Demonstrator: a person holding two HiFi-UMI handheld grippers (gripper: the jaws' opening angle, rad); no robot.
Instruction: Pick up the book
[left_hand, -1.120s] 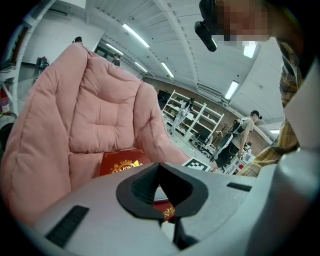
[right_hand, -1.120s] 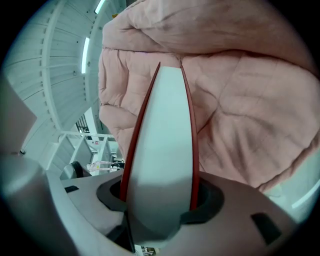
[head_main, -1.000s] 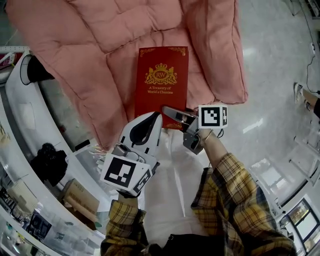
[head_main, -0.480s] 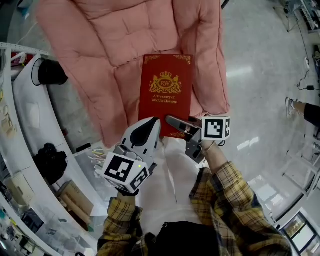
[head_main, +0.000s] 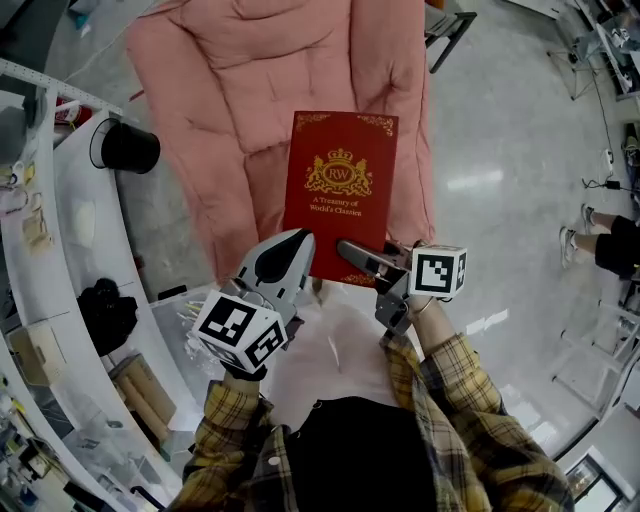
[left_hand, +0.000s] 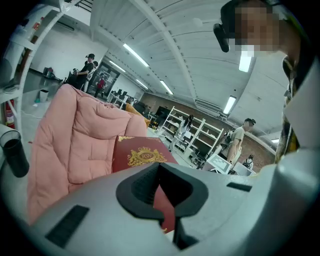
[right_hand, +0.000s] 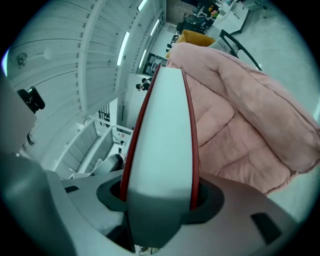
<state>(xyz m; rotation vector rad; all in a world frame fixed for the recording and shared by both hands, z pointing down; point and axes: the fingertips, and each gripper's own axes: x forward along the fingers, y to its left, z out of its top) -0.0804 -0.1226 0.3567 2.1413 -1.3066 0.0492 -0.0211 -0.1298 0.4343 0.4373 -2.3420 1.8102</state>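
The book (head_main: 340, 195) is red with a gold crest, and it hangs above the pink cushion (head_main: 290, 90), held by its near edge. My left gripper (head_main: 292, 256) is closed on the book's near left corner. In the left gripper view the red cover (left_hand: 140, 155) runs down between the dark pads of the left gripper (left_hand: 162, 199). My right gripper (head_main: 362, 260) grips the near right part. Seen from the right gripper view, the book (right_hand: 162, 125) shows its white page block and red covers edge-on, clamped in the right gripper (right_hand: 160, 200).
A curved white counter (head_main: 70, 230) runs down the left with a black cup (head_main: 130, 148), a black object (head_main: 105, 315) and cardboard boxes (head_main: 140, 390). Someone's feet (head_main: 600, 240) stand at the right. Shelving and a person (left_hand: 242, 137) are far off.
Both grippers have risen together with the book in them. The book has come up off the pink cushion, which now looks smaller and farther below.
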